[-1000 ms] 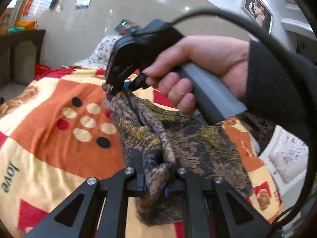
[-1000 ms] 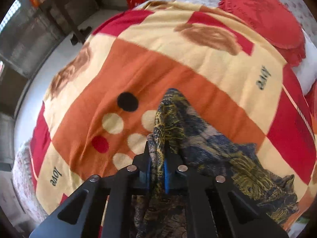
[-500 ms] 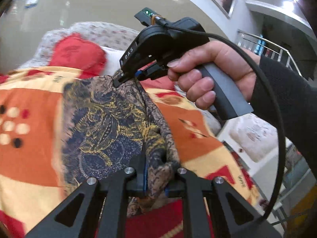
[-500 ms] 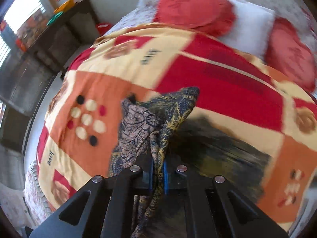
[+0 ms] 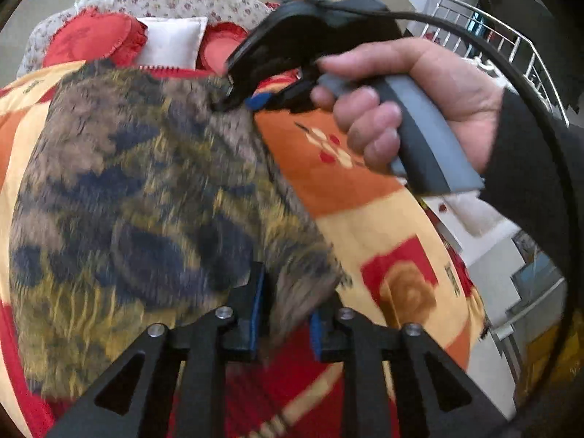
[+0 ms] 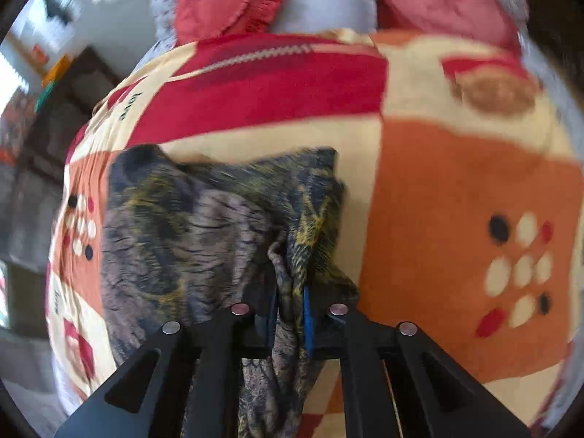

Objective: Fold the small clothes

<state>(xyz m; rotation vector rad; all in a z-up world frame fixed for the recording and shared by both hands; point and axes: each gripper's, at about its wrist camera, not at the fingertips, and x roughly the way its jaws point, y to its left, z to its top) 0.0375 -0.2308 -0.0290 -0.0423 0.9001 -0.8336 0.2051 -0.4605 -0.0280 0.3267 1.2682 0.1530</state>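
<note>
A brown, navy and yellow patterned cloth (image 5: 146, 189) lies spread on the patchwork blanket (image 5: 346, 189). Its near corner sits between the pads of my left gripper (image 5: 286, 310), whose jaws are opening; a gap shows beside the left pad. At the cloth's far corner a person's hand (image 5: 401, 91) holds my right gripper (image 5: 241, 104). In the right wrist view a bunched edge of the cloth (image 6: 175, 241) still fills the space between the pads of the right gripper (image 6: 289, 314), whose jaws are also opening.
Red cushions (image 5: 91, 42) and a white pillow (image 5: 171, 40) lie at the head of the bed. A metal railing (image 5: 511, 47) and steps are off to the right. Dark furniture (image 6: 54, 116) stands beside the bed on the left of the right wrist view.
Both grippers carried the cloth across the bed toward the pillows and lowered it, so it now lies spread out. The left jaws have parted around the corner; the right jaws have widened.
</note>
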